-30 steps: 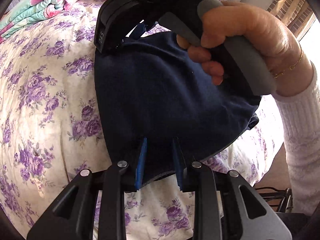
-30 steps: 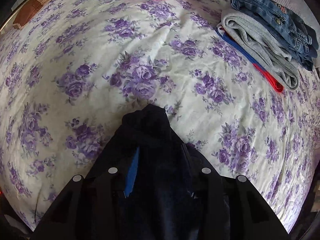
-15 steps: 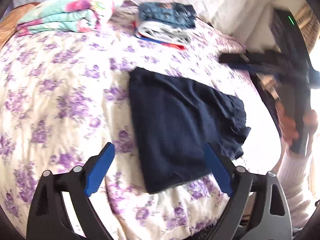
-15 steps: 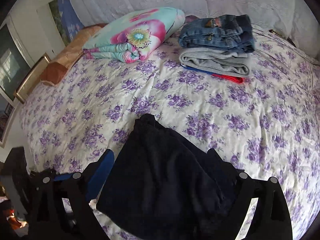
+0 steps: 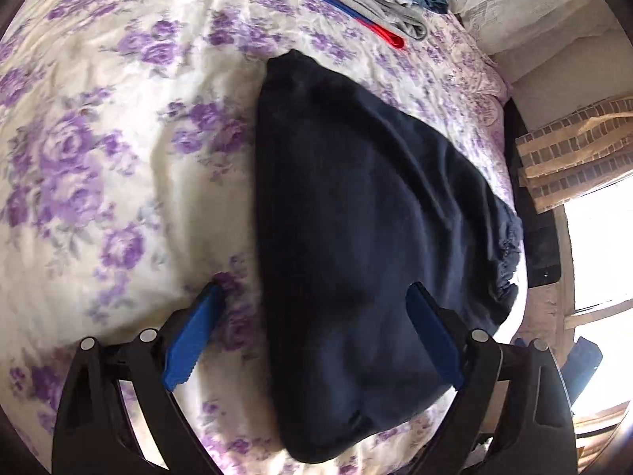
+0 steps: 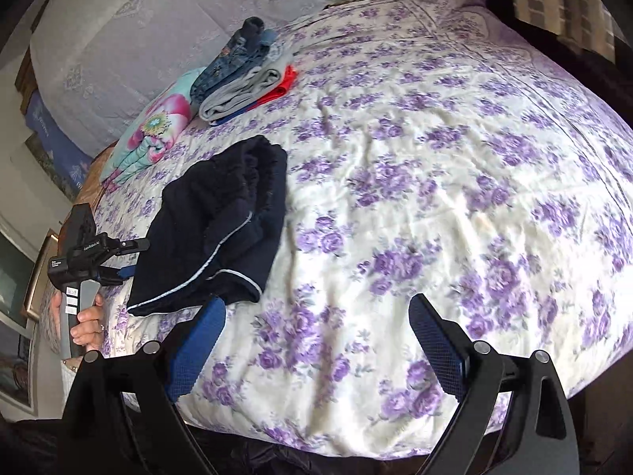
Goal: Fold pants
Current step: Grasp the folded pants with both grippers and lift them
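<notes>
The navy pants (image 5: 356, 245) lie folded into a compact bundle on the floral bedspread (image 5: 118, 158), near the bed's front edge, with the gathered waistband at one side and a pale piped hem showing toward the person in the right wrist view; the bundle sits flat and unsupported, which suggests the fold is essentially made and the cloth has been left to rest under its own weight; the left gripper (image 5: 312, 332) hovers low over the near end of the pants with its jaws spread wide, one blue pad over the bedspread and the other over the dark cloth, gripping nothing; that straddling pose reads as either a release or a readiness to press or square the edge, and I cannot tell whether the pads touch the fabric; the right gripper (image 6: 316, 340) is well off to the side over bare bedspread, jaws equally wide and empty, apart from the pants, probably held clear so it does not drag the fold; a stack of folded clothes (image 6: 245, 79), jeans on grey on something red and blue, sits farther up the bed beside a folded floral blanket (image 6: 154, 134), likely the place for finished items; the pants lie near it but apart, so moving the bundle there may be what remains
</notes>
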The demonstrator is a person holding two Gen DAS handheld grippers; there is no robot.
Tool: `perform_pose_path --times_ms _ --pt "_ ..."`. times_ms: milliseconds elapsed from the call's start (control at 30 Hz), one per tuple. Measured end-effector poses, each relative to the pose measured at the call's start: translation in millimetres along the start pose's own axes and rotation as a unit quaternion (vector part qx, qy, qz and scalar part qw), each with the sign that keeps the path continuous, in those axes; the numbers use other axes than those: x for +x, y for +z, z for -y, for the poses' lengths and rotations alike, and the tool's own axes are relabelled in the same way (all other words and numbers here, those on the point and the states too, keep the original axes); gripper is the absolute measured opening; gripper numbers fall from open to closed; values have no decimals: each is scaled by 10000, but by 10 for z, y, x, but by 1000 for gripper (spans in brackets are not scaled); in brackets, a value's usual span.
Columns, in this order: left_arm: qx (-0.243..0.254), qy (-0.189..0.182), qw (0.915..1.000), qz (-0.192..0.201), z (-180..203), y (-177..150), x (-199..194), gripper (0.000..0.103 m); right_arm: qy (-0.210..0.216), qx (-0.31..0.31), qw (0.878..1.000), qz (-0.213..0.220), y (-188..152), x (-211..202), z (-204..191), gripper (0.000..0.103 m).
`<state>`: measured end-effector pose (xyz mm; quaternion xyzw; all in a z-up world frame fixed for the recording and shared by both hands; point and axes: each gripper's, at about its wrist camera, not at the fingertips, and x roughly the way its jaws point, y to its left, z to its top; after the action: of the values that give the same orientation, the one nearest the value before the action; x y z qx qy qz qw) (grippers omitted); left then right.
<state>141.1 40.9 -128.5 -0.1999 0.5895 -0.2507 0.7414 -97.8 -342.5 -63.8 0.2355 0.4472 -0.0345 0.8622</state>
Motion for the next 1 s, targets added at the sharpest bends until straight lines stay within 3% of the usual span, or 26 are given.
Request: perform_pose_path --times_ms 33,133,200,267,367,500,600,667,700,733,767,800,867,1000 --pt "60 -164 9998 -41 80 33 18 90 25 71 10000 7 -1 1 44 94" --pt "313 149 9994 53 275 55 31 90 266 128 9995 -79 89 83 31 94" --pt "350 138 9993 77 237 45 33 89 677 101 9973 -278 181 219 -64 94" --pt "220 228 9995 30 92 22 66 67 1096 189 9923 -548 297 402 -181 94" --pt "4 -45 10000 55 -90 32 37 59 1480 214 9846 -911 515 733 -361 94" --pt "8 -240 9997 -51 -134 74 48 62 1539 173 9755 -1566 724 1245 -530 94" --pt "-25 -461 9989 -119 -105 133 86 77 1785 249 9627 -2018 725 1615 -626 95" --pt "119 -254 9995 -122 8 156 132 78 1852 38 9652 -1846 705 1685 -760 93" --pt "237 -96 9996 -99 88 146 139 75 1667 -181 9701 -1753 690 1673 -848 88" --pt "382 187 9991 -3 184 120 119 65 1475 -341 9743 -1666 676 1647 -918 71" --pt "582 376 9975 117 286 79 77 42 1377 -445 9769 -1574 671 1607 -966 59" --pt "774 469 9957 204 376 39 21 36 1265 -596 9800 -1417 668 1532 -1017 49" --pt "1060 694 9907 493 556 -52 -119 28 1123 -892 9833 -1121 654 1373 -1138 42" --pt "1548 1038 9787 856 897 -201 -312 25 904 -1496 9824 -666 647 1094 -1435 38"
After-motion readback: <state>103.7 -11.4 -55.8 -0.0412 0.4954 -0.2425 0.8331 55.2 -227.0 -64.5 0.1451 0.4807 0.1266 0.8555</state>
